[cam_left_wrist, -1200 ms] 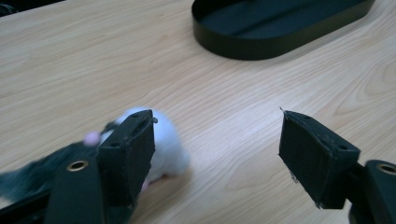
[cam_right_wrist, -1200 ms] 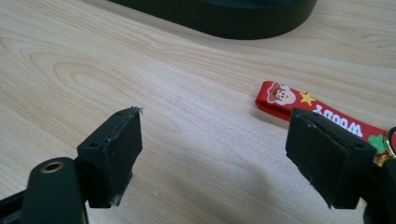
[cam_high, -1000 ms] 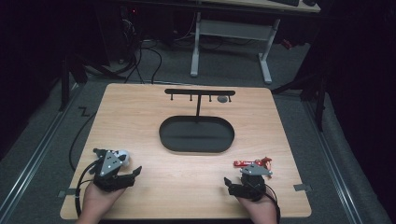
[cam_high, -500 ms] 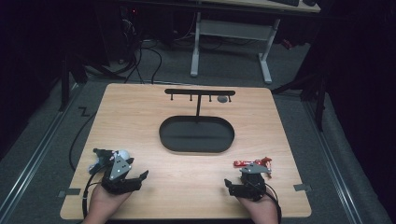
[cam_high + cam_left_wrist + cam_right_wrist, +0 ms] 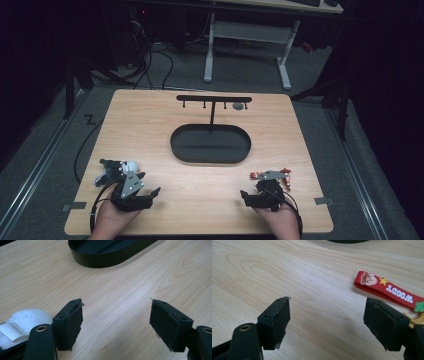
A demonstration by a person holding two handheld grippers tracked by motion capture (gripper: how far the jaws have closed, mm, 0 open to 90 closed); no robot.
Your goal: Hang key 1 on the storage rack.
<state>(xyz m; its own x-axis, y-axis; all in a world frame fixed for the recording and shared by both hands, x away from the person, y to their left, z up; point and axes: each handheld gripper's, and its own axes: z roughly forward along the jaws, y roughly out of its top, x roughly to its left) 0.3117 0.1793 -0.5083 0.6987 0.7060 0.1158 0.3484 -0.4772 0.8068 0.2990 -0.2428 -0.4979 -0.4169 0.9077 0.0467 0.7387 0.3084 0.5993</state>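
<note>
My left gripper (image 5: 149, 184) rests open near the table's front left, its jaws (image 5: 116, 312) spread wide over bare wood. A white fluffy toy (image 5: 130, 165) with a paper label (image 5: 11, 331) lies just outside its left pad (image 5: 71, 323). At the front right my right gripper (image 5: 260, 189) also stands open (image 5: 327, 312) with nothing between its pads. A red strap printed WOODY (image 5: 387, 288) lies just beyond its right pad (image 5: 383, 323), apart from it, and in the high view the red strap (image 5: 284, 172) sits beside that gripper. A person's hands hold both grippers.
A black oval tray (image 5: 181, 150) sits mid-table, its rim (image 5: 105, 263) ahead of the left gripper. Behind it stands a black rack with hooks (image 5: 214, 99), a small grey item (image 5: 238, 105) hanging from it. Cables trail off the front edge. Desk legs (image 5: 207, 60) stand beyond the table.
The left gripper has shifted slightly right and toward the front edge, uncovering the white toy beside it. The right gripper has stayed put.
</note>
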